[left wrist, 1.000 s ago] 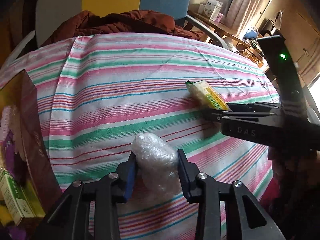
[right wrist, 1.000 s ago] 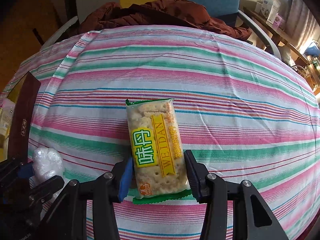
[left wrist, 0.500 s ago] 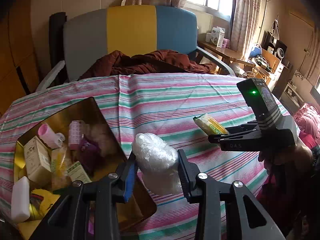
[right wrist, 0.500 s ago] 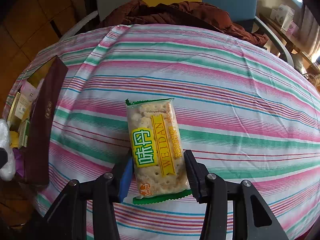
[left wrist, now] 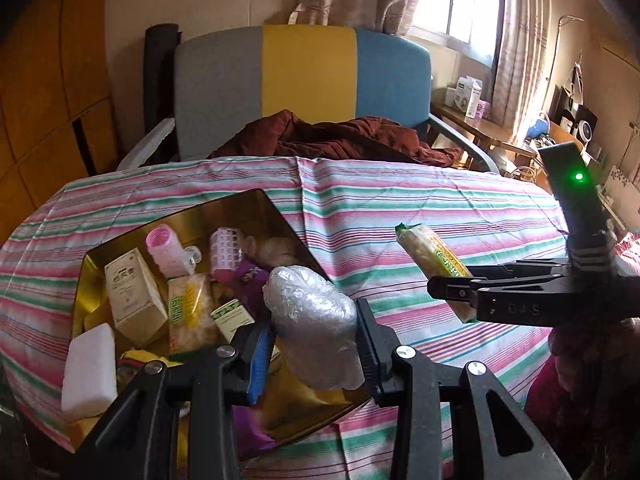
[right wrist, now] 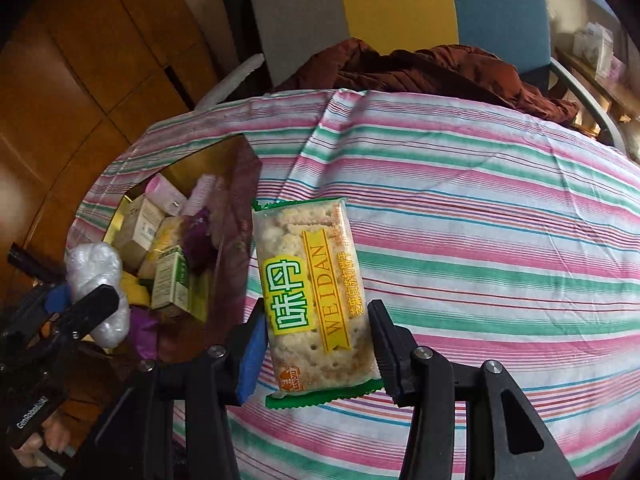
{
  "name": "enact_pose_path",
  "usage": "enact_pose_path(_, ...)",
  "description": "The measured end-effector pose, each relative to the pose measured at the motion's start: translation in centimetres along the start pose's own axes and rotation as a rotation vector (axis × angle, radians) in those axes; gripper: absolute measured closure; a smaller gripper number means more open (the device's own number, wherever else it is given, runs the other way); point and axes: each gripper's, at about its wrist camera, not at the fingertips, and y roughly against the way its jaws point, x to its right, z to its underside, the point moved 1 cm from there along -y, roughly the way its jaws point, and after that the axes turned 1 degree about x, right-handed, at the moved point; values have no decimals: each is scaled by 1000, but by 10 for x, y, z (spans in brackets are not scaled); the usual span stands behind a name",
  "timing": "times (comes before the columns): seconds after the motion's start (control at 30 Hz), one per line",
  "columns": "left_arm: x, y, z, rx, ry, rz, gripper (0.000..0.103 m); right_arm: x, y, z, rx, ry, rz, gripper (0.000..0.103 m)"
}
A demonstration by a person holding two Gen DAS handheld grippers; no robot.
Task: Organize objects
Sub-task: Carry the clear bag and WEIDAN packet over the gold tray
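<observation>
Striped tablecloth (left wrist: 400,208), gold box (left wrist: 256,204) at left w/ assorted items. Left gripper (left wrist: 316,334) clamps crinkly clear plastic wad (left wrist: 312,320) over box edge. Right gripper (right wrist: 316,344) grips WEIDAN cracker pack (right wrist: 312,296), yellow-green label, above cloth.

The cloth (left wrist: 400,208) is striped pink, green and white; the chair (left wrist: 304,76), upper centre, is banded grey, yellow, blue.
</observation>
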Motion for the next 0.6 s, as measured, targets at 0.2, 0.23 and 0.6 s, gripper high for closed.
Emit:
enact_pose_path(0.2, -32, 7, 10, -2, 71, -11, 65, -38, 7, -1, 22, 54, -45, 54)
enact_pose_path(0.23, -40, 10, 12, -1, 88, -11, 65, -44, 7, -1, 24, 65, -53, 54)
enact_pose_path(0.6, -120, 38, 37, 18, 264, -121, 65, -109, -10, -7, 11, 165, -126, 54)
